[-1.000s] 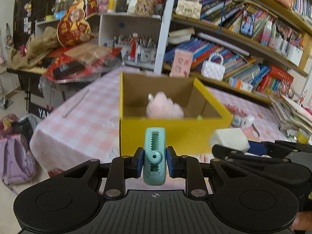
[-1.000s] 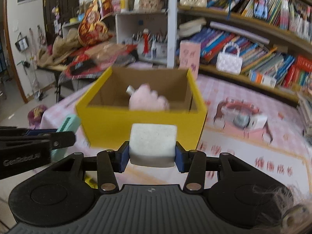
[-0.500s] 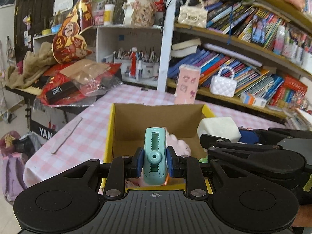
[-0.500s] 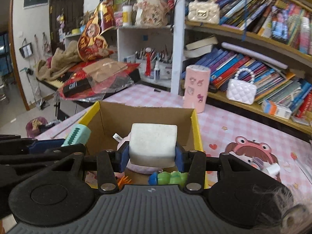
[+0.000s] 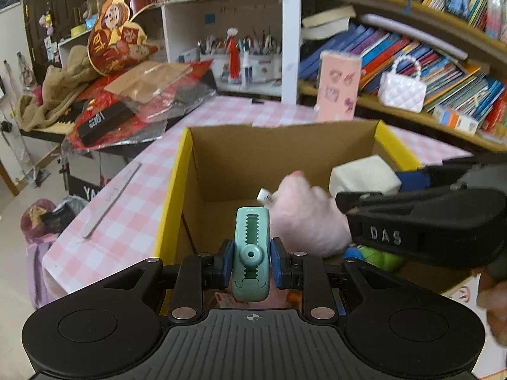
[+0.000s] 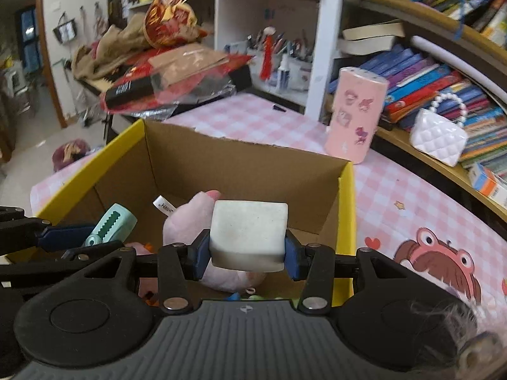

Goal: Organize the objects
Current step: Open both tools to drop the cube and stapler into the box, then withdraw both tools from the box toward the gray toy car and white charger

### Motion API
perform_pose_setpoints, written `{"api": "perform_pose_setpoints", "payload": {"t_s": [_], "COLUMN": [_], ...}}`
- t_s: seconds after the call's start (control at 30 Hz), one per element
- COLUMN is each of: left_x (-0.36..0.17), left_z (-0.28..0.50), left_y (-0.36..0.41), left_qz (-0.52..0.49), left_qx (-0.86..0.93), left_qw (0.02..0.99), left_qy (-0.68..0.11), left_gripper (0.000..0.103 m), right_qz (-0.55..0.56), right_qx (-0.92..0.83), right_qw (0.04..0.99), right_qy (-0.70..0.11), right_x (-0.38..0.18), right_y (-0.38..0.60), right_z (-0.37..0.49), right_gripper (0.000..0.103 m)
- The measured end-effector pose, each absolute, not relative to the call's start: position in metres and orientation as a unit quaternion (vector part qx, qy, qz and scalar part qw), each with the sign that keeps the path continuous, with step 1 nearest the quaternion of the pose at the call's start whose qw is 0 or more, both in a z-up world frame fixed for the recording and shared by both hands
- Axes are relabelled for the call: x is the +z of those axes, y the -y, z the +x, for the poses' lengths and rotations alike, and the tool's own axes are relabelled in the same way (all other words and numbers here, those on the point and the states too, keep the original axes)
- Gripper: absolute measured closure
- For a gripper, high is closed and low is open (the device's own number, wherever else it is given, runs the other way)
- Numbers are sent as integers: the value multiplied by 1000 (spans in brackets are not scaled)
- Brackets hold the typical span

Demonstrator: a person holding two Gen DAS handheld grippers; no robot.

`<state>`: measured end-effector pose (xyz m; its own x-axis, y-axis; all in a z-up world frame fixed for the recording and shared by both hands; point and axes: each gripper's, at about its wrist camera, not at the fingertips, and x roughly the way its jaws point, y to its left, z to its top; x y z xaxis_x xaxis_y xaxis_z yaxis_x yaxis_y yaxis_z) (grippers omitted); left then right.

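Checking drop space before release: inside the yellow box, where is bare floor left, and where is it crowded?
Bare cardboard floor lies in the yellow box's far left part, between the left wall and the pink plush toy. The near right is crowded: plush, a green toy, orange bits. Both loaded claws hang over it.

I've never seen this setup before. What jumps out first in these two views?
A yellow cardboard box sits open on the pink checked tablecloth, with a pink plush toy inside. Over it, the left hand-held gripper is shut on a teal clip, and the right hand-held gripper on a white block. Crammed bookshelves fill the background.
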<state>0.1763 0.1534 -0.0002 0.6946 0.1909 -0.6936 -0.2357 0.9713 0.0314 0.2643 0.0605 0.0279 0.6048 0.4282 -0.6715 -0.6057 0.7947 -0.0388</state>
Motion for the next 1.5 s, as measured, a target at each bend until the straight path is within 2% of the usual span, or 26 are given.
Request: {"api": "perform_pose_setpoints", "payload": {"t_s": [0.37, 0.53, 0.63, 0.77, 0.87, 1.2, 1.5], "left_x": [-8, -5, -2, 5, 13, 35, 32], "left_z": [184, 182, 179, 171, 162, 124, 86], "left_y": [-150, -151, -151, -150, -152, -164, -170], "left_qz": [-29, -34, -38, -38, -46, -61, -67], "left_qx": [120, 119, 114, 114, 114, 124, 131], "left_qw": [912, 916, 920, 926, 932, 945, 943], "left_qy": [-390, -381, -374, -357, -341, -297, -298], "left_gripper": [79, 75, 70, 47, 38, 26, 23], "right_qz": [-162, -149, -137, -117, -100, -55, -56], "right_qx": [310, 308, 305, 294, 285, 247, 219], "right_qw": [854, 859, 865, 878, 892, 925, 935], "right_qy": [-384, -382, -375, -360, -336, -284, -273], "right_x": [12, 14, 17, 26, 38, 74, 77], "right_y": [-77, -74, -71, -65, -58, -33, -18], "right_z": [285, 283, 280, 273, 263, 223, 169], "right_gripper": [58, 56, 54, 49, 47, 45, 40]}}
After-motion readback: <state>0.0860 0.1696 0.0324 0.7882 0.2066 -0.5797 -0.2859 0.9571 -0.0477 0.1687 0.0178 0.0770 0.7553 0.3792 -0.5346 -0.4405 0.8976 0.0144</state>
